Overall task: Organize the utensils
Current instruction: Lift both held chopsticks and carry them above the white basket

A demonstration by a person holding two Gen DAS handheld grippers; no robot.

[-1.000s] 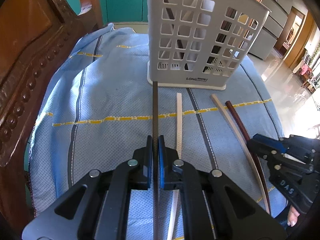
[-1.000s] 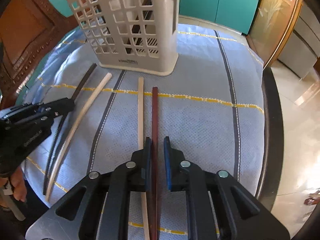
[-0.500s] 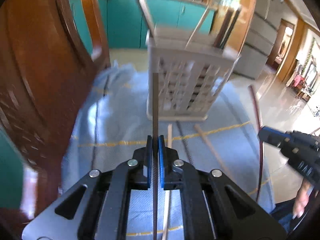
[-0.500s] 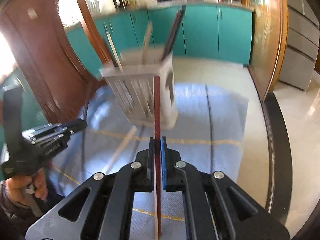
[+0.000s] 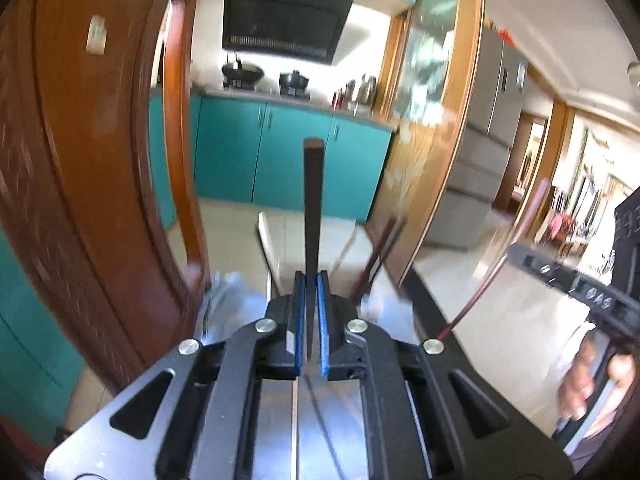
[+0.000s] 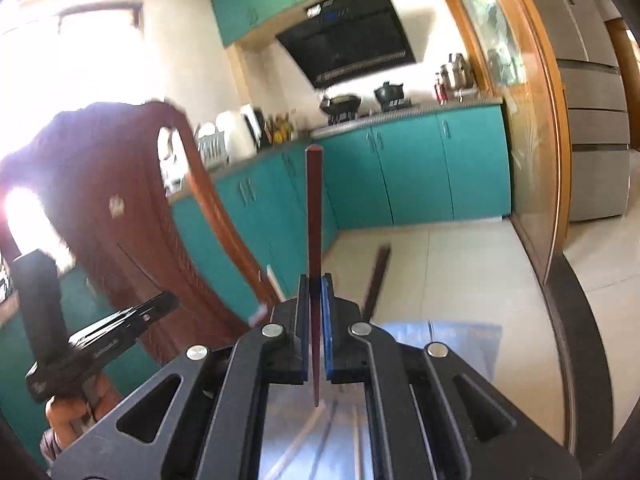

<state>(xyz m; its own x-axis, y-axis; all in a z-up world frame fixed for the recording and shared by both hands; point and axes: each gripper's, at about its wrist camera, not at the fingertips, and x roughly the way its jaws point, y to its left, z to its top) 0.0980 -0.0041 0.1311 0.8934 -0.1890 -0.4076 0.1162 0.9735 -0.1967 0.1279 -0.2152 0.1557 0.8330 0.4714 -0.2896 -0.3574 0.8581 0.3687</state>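
Observation:
My left gripper [image 5: 311, 280] is shut on a dark chopstick [image 5: 312, 200] that stands upright, raised well above the table. My right gripper [image 6: 315, 284] is shut on a reddish-brown chopstick [image 6: 313, 208], also upright. The white utensil basket [image 5: 288, 240] shows blurred behind the left gripper's fingers, with chopstick ends [image 5: 380, 252] sticking out of it. In the right wrist view only a dark chopstick end [image 6: 378, 276] from the basket shows. The right gripper also appears at the right edge of the left wrist view [image 5: 516, 252], and the left gripper at the left of the right wrist view [image 6: 168, 302].
A carved wooden chair back [image 5: 80, 160] rises on the left. The blue striped cloth [image 6: 460, 332] covers the table below. Pale chopsticks [image 6: 296, 444] lie on the cloth under the right gripper. Teal kitchen cabinets [image 6: 420, 168] and a fridge [image 5: 492, 140] stand behind.
Both grippers have lifted their chopsticks off the cloth and tilted upward, so the views now face the kitchen instead of the table. The right gripper closed on its chopstick a second ago.

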